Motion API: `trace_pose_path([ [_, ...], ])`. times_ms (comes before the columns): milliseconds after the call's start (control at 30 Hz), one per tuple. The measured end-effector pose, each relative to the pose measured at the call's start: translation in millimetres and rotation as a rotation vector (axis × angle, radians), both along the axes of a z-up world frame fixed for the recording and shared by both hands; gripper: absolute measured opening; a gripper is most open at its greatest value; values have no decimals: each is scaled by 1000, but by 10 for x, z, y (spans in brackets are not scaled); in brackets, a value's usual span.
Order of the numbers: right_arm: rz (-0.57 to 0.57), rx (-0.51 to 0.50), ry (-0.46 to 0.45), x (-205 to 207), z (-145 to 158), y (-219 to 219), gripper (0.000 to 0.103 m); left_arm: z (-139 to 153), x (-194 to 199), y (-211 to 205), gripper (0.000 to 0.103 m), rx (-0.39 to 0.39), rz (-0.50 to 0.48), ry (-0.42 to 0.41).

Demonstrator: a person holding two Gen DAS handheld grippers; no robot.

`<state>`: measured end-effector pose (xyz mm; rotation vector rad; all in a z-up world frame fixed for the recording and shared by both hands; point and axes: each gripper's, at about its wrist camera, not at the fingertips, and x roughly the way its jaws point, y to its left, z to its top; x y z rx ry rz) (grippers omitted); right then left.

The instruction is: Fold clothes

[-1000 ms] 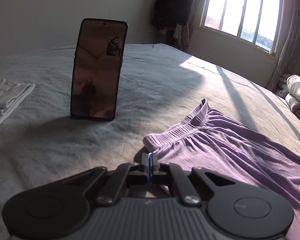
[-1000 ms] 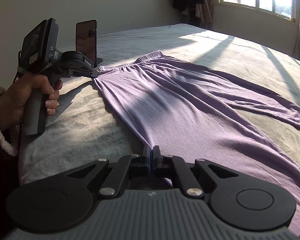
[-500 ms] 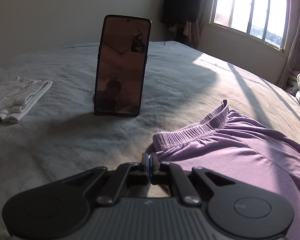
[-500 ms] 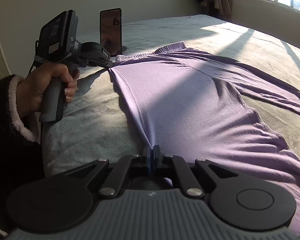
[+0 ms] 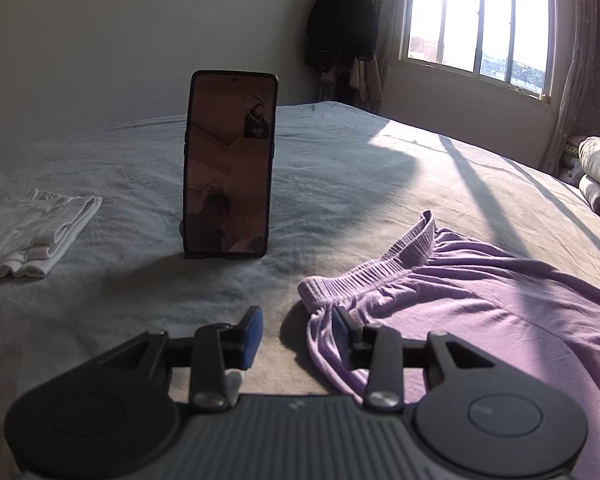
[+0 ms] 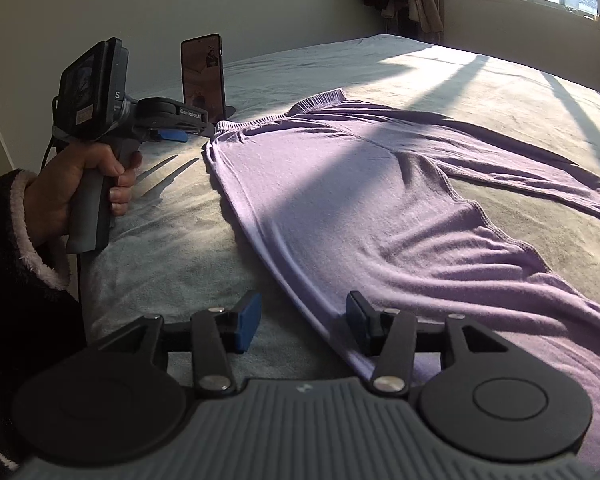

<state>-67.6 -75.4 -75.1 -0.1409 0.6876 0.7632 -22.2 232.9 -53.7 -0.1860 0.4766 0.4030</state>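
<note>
Plainly we read "GenRobot" on our left claw (image 6: pixel 188 130); both claws gape, the right claw (image 6: pixel 298 322) straddling the purple trousers' (image 6: pixel 360 200) edge near the bed's (image 6: pixel 172 256) edge.

Lilac knit trousers (image 6: pixel 380 208), ribbed elastic waistband (image 5: pixel 384 272), spread flat on the bed, legs apart, lightly wrinkled, partly sunlit

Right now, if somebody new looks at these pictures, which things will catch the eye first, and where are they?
First the purple trousers, spread flat across the sunlit bed with the waistband toward the phone. Next the phone, standing upright on the bed beyond the waistband, with folded white clothes lying to its left. Both the left gripper and the right gripper are open at the near edge of the trousers.
</note>
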Motion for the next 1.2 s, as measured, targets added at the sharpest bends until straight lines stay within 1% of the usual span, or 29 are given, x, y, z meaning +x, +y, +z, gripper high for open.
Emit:
trace_pose_path([
  [67,-30,-10,-8,-18,-12,-116,52,56,-22,-145,44,30,-75,-23],
  [100,-47,-15,-10,-25,-16,-183,52,74,-33,-240,48,43,-123,-31],
  [133,-69,-17,-11,-30,-20,-260,52,86,-45,-338,50,53,-172,-39],
  [200,-119,-15,-13,-54,-19,-430,52,91,-63,-560,51,66,-281,-40],
  [333,-217,-17,-22,-123,-19,-786,52,50,-100,-1013,51,95,-497,-36],
  [400,-270,-18,-24,-160,-31,-972,52,26,-138,-1275,51,109,-623,-36],
  [500,-344,-13,-26,-226,-49,-1241,52,2,-215,-1595,51,109,-791,-39],
  [600,-409,-13,-36,-304,-61,-1487,52,-34,-301,-1893,51,85,-967,-30],
  [700,-469,-26,-47,-391,-78,-1701,52,-97,-385,-2182,51,56,-1157,7],
  [767,-497,-52,-53,-459,-80,-1830,52,-144,-426,-2348,51,49,-1253,36],
  [867,-501,-105,-47,-522,-54,-1956,52,-250,-508,-2640,51,68,-1357,81],
  [900,-514,-127,-42,-549,-26,-2006,52,-281,-537,-2724,51,82,-1377,91],
  [967,-566,-152,-30,-608,27,-2121,52,-287,-579,-2826,49,101,-1411,87],
  [1067,-677,-137,-2,-705,82,-2359,52,-283,-632,-2952,49,120,-1461,77],
  [1100,-725,-133,11,-732,92,-2441,52,-291,-641,-2980,47,126,-1470,77],
  [1200,-885,-118,38,-798,94,-2702,52,-322,-695,-3047,44,173,-1468,66],
])
